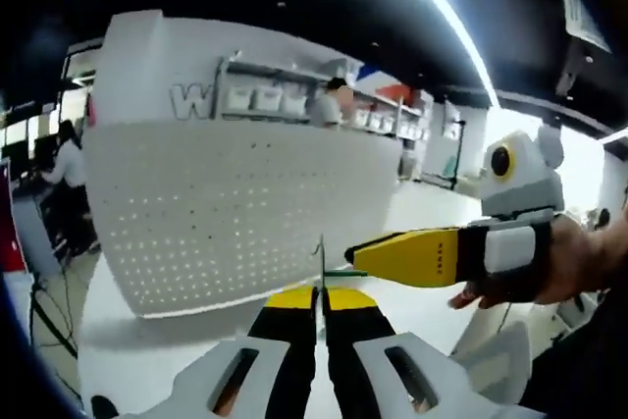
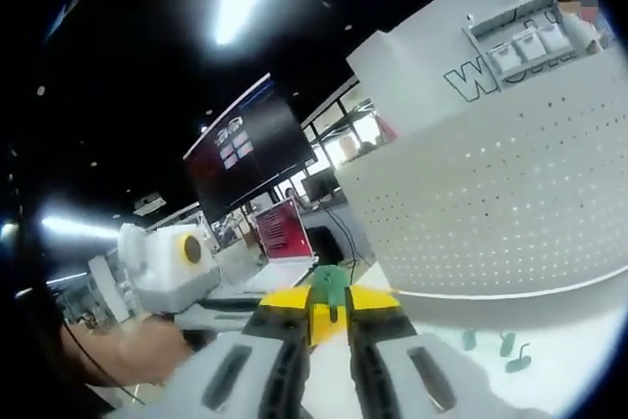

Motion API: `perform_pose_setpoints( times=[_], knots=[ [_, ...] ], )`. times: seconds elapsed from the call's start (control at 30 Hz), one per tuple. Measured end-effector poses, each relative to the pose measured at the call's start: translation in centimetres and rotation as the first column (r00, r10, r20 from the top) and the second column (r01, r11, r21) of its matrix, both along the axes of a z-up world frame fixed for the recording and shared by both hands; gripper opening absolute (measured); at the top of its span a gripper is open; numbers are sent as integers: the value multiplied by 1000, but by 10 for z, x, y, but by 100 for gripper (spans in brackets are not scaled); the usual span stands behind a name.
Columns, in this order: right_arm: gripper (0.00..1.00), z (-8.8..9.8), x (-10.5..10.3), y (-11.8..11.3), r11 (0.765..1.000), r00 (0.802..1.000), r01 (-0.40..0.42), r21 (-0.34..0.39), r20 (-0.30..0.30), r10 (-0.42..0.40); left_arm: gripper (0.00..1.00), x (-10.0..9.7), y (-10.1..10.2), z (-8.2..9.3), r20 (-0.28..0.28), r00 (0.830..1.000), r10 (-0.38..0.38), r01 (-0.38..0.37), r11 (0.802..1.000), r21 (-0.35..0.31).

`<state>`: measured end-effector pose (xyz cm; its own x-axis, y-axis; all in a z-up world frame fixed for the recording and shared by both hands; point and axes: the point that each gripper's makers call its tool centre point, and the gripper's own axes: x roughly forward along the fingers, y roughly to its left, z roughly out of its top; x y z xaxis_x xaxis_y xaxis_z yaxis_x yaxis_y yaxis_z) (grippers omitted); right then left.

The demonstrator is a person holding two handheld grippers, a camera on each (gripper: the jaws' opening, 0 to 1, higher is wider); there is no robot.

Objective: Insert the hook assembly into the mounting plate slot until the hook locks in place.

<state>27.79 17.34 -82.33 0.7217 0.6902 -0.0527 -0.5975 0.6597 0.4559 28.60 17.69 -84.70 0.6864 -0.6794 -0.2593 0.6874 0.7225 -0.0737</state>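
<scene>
Left gripper view looks along its own fingers (image 1: 321, 303), pressed together on a thin plate (image 1: 321, 260) held edge-on and upright, probably so its slot faces the other tool. From the right, the right gripper (image 1: 355, 258) comes in level, a hand (image 1: 549, 267) wrapped around its body, its yellow tip carrying a green hook (image 1: 341, 272) just beside the plate, perhaps touching. Right gripper view shows its fingers (image 2: 331, 313) clamped on the hook (image 2: 330, 289), with the left gripper (image 2: 221, 309) low at left. Both tools are raised above the white surface (image 2: 579, 340), in front of a pegboard (image 1: 235, 208). More green hooks (image 2: 502, 348) lie on the surface near the pegboard's foot. Insertion looks about to begin; no lock can be seen.
</scene>
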Motion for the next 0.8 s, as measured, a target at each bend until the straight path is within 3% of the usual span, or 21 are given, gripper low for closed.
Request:
perform_pose_setpoints(
  times=[0.2,0.3,0.37,0.8],
  knots=[
    [8,5,-1,2,999,1000,-3,32,-3,3,1,-1,-1,4,0,1000,-1,1,1000,-27],
    [7,3,-2,3,1000,1000,-8,8,4,8,1,-1,-2,8,13,1000,4,-3,999,-44],
    [6,4,-2,3,1000,1000,-7,29,-5,7,1,-1,-2,10,52,999,7,-5,1000,-25],
    [1,7,-1,4,998,1000,-9,58,3,8,2,0,-1,13,82,997,-4,5,1000,-18]
  ],
)
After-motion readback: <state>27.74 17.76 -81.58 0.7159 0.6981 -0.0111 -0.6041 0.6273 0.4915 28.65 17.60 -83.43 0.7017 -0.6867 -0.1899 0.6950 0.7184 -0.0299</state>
